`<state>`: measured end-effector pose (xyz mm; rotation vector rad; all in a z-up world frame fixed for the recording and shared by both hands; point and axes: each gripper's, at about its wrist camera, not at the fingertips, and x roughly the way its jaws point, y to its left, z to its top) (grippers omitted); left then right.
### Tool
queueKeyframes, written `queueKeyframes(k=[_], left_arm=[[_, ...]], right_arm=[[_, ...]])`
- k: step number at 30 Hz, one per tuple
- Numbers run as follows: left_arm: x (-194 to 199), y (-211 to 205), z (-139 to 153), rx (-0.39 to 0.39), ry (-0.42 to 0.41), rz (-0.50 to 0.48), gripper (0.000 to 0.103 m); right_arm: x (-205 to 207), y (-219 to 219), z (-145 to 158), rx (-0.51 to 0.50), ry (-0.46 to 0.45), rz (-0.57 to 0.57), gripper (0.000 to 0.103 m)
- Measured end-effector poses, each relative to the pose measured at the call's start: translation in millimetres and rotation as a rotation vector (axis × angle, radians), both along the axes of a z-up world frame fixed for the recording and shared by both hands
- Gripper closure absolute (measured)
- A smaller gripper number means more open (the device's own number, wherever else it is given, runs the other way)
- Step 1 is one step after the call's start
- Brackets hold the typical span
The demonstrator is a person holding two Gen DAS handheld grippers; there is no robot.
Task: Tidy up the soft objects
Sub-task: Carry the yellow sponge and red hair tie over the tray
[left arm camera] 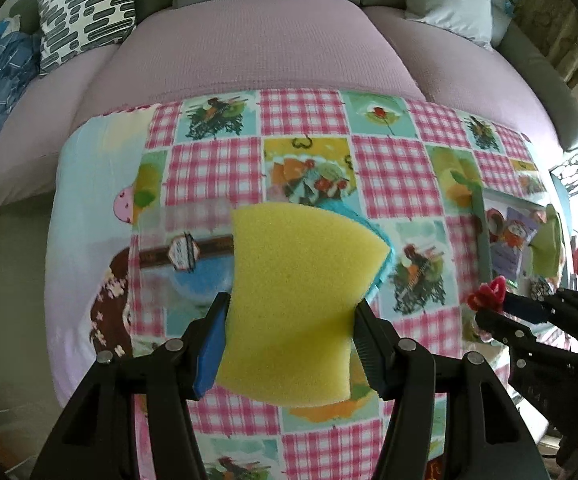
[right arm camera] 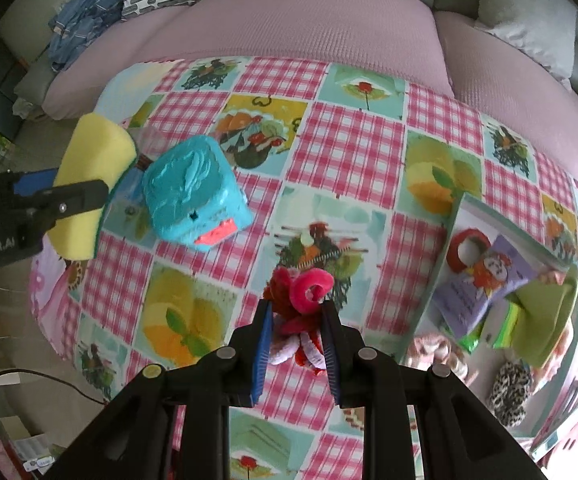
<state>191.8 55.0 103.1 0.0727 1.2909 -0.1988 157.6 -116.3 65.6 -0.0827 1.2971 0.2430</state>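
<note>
We are holding a yellow sponge (left arm camera: 289, 308) in the left gripper (left arm camera: 289, 320), fingers pressing its two sides, above the counter (left arm camera: 401, 168) with the checked cloth. We are pinching a red and pink fuzzy bundle (right arm camera: 303, 300) in the right gripper (right arm camera: 295, 336), fingers narrow. At ten o'clock from the bundle a blue plush cube (right arm camera: 195, 200) is lying; at three o'clock, a tray (right arm camera: 441, 256) of soft things.

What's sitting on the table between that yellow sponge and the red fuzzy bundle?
A turquoise plush cube with an orange patch lies on the tablecloth between the yellow sponge and the red fuzzy bundle, clearest in the right wrist view.
</note>
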Motion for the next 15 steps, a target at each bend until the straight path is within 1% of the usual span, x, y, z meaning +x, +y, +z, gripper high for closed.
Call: queueKeyframes(k=[9,15], left_arm=[[-42.1,-26.5,5.0,-0.011,-0.020,-0.039,0.043],[-65.0,-66.2,11.6,-0.025,-0.035,-0.095,0.043]], right_arm=[[-35.2,-20.5,6.6,-0.005,-0.008,-0.010,0.077],[-57.8,-45.8,13.2,0.000,-0.022,-0.030,0.077]])
